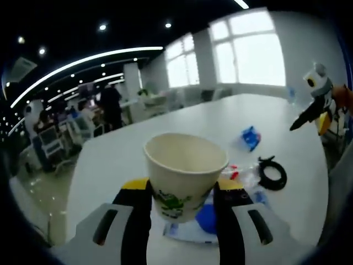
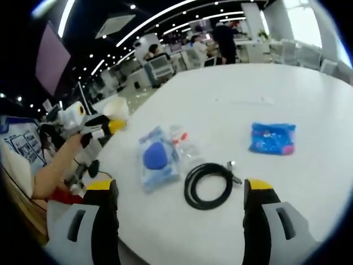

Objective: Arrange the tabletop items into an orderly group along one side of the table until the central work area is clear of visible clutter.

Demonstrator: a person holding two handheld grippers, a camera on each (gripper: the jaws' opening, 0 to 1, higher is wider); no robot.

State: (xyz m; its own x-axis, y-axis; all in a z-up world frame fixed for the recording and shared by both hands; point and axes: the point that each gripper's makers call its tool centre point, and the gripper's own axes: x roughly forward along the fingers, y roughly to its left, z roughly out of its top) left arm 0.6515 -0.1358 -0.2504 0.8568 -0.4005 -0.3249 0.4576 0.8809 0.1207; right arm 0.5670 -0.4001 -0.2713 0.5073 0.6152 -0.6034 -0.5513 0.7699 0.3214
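**Cup in my left jaws, clutter waiting in the middle**

Big white table [image 2: 231, 83] stretches out ahead of me, mostly bare except for a small scatter near my edge. Going down in size: the clear packet with the blue disc [image 2: 157, 157] lies flat just beside a crumpled clear wrapper [image 2: 187, 146], the black cable coil [image 2: 208, 185] sits right in front of my right gripper [image 2: 179, 207], and the blue pouch [image 2: 272, 138] lies apart, further in.

My left gripper [image 1: 182, 204] is clamped on the paper cup [image 1: 185, 174], upright, held above the packet. My right jaws are spread wide, holding nothing, lined up on the coil.

The risks, as I judge them: squeeze harder and this thin cup buckles; tilt and it slips out. The coil is springy and low, so my right jaws may skid over it or shove it into the packet.
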